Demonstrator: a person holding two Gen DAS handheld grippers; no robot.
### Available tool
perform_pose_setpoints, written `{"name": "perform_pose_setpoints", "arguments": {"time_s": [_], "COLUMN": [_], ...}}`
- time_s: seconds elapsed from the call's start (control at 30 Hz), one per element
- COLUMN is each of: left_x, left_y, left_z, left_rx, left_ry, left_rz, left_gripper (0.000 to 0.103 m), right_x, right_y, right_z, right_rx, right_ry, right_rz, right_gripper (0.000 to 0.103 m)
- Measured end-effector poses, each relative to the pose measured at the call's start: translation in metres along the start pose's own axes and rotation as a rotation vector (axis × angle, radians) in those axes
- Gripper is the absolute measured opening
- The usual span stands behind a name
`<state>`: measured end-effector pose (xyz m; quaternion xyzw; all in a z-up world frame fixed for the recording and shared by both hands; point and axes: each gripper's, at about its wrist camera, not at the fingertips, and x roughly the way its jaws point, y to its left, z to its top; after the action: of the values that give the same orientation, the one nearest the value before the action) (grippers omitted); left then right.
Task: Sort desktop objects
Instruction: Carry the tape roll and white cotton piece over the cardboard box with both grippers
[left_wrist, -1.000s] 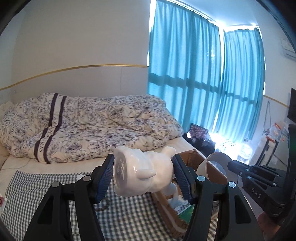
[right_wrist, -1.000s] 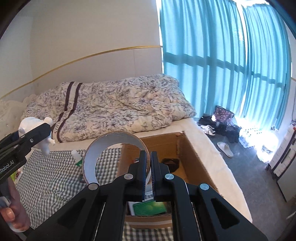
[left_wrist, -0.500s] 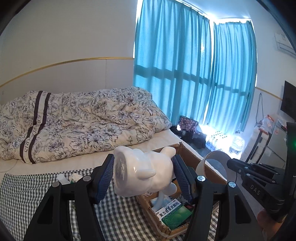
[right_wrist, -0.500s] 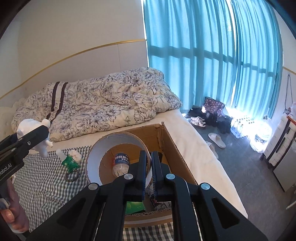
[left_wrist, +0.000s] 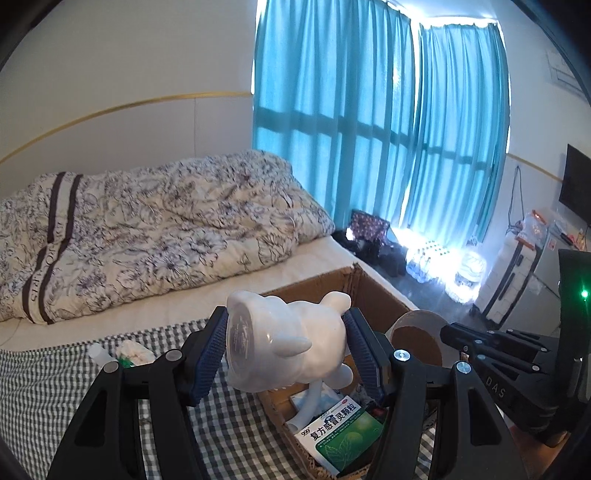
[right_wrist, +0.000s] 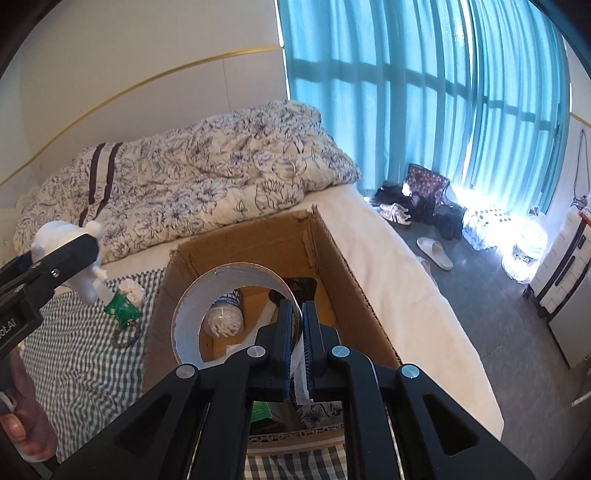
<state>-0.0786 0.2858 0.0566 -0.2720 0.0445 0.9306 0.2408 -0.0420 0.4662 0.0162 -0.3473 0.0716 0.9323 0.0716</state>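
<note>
Shown are one white figurine (left_wrist: 280, 343), one roll of tape (right_wrist: 236, 314), one cardboard box (right_wrist: 347, 273), one green medicine packet (left_wrist: 343, 435), one cotton-swab jar (right_wrist: 225, 317), one quilt (right_wrist: 207, 173) and two tongs: left (left_wrist: 284, 358), right (right_wrist: 297, 343).

Daylight only, coming thru the teal curtains (left_wrist: 380, 122) at right; they glow blue-green & tint the room cool. Strong glare blows out the floor at the curtain foot (right_wrist: 524, 236), detail lost there. Wall (left_wrist: 129, 55) evenly lit, soft, no hard shadows. Quilt (right_wrist: 207, 177) sharp w/ gentle fold shading. White figurine (left_wrist: 280, 343) has a faint sheen, slightly soft since close to lens. Cardboard box (right_wrist: 332, 243) interior dimmer, shaded. Heavy fisheye bend: gold wall trim curves, dark vignette in all corners, both views. No motion blur.
</note>
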Motion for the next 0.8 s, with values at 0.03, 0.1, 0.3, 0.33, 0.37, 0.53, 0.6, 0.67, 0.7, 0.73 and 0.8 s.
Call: {"name": "perform_pose_setpoints", "arguments": {"time_s": [0.03, 0.1, 0.3, 0.33, 0.37, 0.53, 0.6, 0.67, 0.7, 0.73, 0.8], "left_x": [0.005, 0.015, 0.042, 0.045, 0.050, 0.068, 0.075, 0.081, 0.084, 0.087, 0.093], "left_y": [-0.001, -0.003, -0.008, -0.008, -0.009, -0.009, -0.009, -0.008, -0.008, -0.008, -0.007], "left_z": [-0.001, -0.002, -0.003, -0.003, -0.003, -0.004, -0.004, -0.006, -0.007, -0.008, -0.009], "left_rx": [0.001, 0.001, 0.007, 0.006, 0.007, 0.010, 0.011, 0.012, 0.011, 0.009, 0.007], "left_ry": [0.006, 0.018, 0.048, 0.051, 0.055, 0.068, 0.074, 0.083, 0.089, 0.094, 0.105], "left_rz": [-0.002, -0.007, -0.017, -0.020, -0.022, -0.034, -0.038, -0.041, -0.043, -0.047, -0.053], "left_gripper": [0.065, 0.065, 0.065, 0.065, 0.065, 0.065, 0.065, 0.065, 0.065, 0.065, 0.065], "right_x": [0.005, 0.014, 0.041, 0.046, 0.050, 0.061, 0.065, 0.066, 0.066, 0.066, 0.064], "right_y": [0.000, -0.001, -0.005, -0.005, -0.006, -0.002, -0.001, 0.000, 0.000, 0.001, 0.000], "right_z": [-0.001, -0.002, -0.004, -0.004, -0.004, -0.005, -0.005, -0.005, -0.005, -0.005, -0.004], "right_rx": [-0.003, -0.007, -0.008, -0.007, -0.007, -0.022, -0.029, -0.040, -0.042, -0.042, -0.041], "right_ry": [0.009, 0.025, 0.064, 0.070, 0.075, 0.084, 0.085, 0.080, 0.073, 0.068, 0.055], "right_rz": [-0.001, -0.003, -0.008, -0.007, -0.005, -0.019, -0.033, -0.053, -0.061, -0.064, -0.068], "right_gripper": [0.007, 0.007, 0.007, 0.007, 0.007, 0.009, 0.012, 0.021, 0.030, 0.036, 0.037]}}
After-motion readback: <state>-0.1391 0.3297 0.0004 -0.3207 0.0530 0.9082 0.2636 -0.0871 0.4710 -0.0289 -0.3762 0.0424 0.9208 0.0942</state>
